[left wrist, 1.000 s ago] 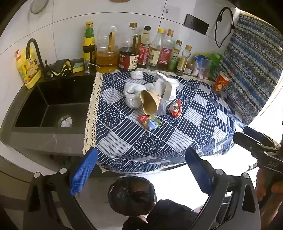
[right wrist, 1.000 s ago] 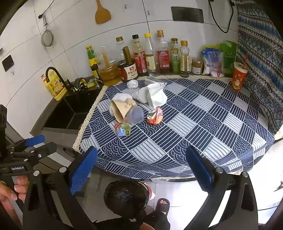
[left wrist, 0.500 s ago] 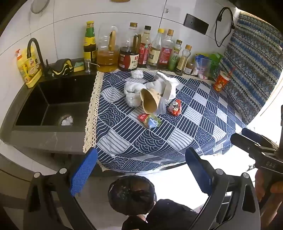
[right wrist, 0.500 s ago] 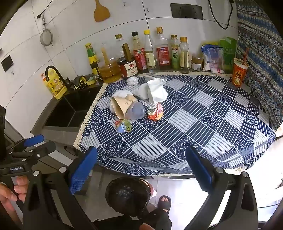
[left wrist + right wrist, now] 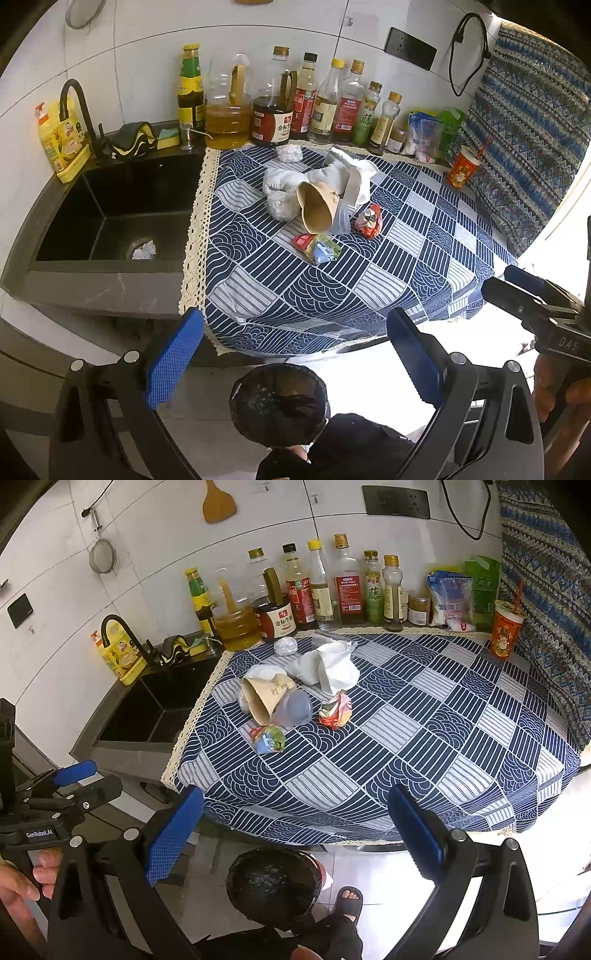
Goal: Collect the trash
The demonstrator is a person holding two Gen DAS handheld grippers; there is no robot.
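Trash lies in a heap on the blue patterned cloth (image 5: 369,284): a tipped brown paper cup (image 5: 316,210) (image 5: 266,699), a clear plastic cup (image 5: 293,709), crumpled white tissues (image 5: 284,184) (image 5: 334,666), a red wrapper (image 5: 369,221) (image 5: 335,710), a colourful wrapper (image 5: 317,249) (image 5: 269,738) and a small paper ball (image 5: 290,152) (image 5: 286,646). A bin lined with a black bag (image 5: 279,404) (image 5: 273,880) stands on the floor below the counter edge. My left gripper (image 5: 291,358) and right gripper (image 5: 291,827) are both open and empty, held above the bin, short of the counter.
Bottles (image 5: 306,107) line the back wall. A red drink cup with straw (image 5: 463,170) stands at the back right. A black sink (image 5: 110,218) with a paper wad (image 5: 144,250) at its drain lies left. A foot in a sandal (image 5: 349,899) is beside the bin.
Both grippers have moved slightly closer to the counter; the view of the cloth has grown a little. Both stay open. The trash has not moved.
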